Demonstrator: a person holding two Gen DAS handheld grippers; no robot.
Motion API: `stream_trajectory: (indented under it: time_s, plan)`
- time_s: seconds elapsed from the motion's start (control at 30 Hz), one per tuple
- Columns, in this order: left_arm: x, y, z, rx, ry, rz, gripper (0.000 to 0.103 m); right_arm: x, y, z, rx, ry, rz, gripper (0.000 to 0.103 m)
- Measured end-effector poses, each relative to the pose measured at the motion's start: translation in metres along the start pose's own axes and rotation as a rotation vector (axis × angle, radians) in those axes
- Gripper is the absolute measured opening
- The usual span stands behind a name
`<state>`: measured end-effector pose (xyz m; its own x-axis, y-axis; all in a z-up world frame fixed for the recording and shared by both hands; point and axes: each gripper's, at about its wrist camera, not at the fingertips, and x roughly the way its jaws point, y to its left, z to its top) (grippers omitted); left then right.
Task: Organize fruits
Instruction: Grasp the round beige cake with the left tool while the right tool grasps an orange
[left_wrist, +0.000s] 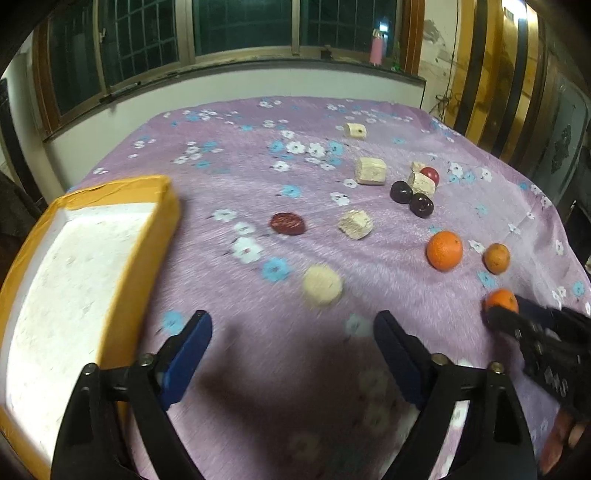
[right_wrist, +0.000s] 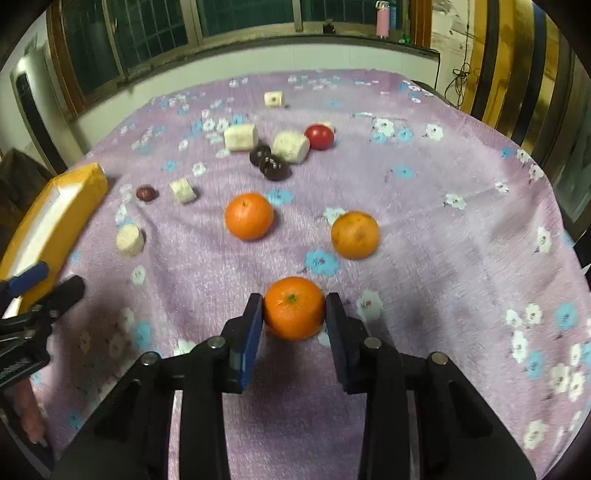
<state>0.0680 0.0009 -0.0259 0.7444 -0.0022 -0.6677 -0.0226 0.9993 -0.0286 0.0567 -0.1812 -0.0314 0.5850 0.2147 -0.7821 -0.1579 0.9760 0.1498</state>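
Tray (left_wrist: 92, 266): yellow-rimmed, white-lined, at the left edge of the surface (left_wrist: 258, 177); empty, judged to be the receiving container for sorted fruit.

Left gripper (left_wrist: 291, 332): angled down at the cloth just beside the tray; jaws spread, nothing between them. A pale round slice (left_wrist: 322, 285) lies just ahead, a likely target.

Loose items, mid-surface: pale chunks, dark round fruits, a red fruit (right_wrist: 319, 136), scattered and unsorted.

Two oranges (right_wrist: 249, 216), (right_wrist: 354, 234): resting apart on the cloth, awaiting collection.

Right gripper (right_wrist: 294, 314): pitched steeply down; jaws pinching the nearest orange (right_wrist: 294, 308), pads against both flanks, fruit seemingly still on the cloth.
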Motion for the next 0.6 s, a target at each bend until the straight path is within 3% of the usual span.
stream_trajectory:
  time_s: [0.13,0.23,0.3,0.37,0.47,0.6]
  plan:
    - [0.024,-0.003,0.013,-0.005,0.026,0.022,0.062,-0.001,-0.004,-0.002,0.007,-0.012,0.026,0.035]
    - [0.029,-0.002,0.014,-0.001,0.008,0.048,0.054,-0.002,-0.007,-0.005,0.020,-0.019,0.051,0.035]
    - [0.028,0.000,0.013,0.005,-0.011,0.064,0.034,-0.003,-0.009,-0.006,0.026,-0.025,0.068,0.035]
    - [0.027,0.003,0.012,0.045,-0.004,0.096,0.027,-0.003,-0.011,-0.006,0.031,-0.029,0.081,0.035]
    - [0.024,0.007,0.012,0.082,0.022,0.125,0.027,-0.002,-0.011,-0.005,0.034,-0.031,0.097,0.035]
    - [-0.002,0.017,0.009,0.094,-0.004,0.148,0.027,-0.003,-0.010,-0.005,0.033,-0.033,0.117,0.035]
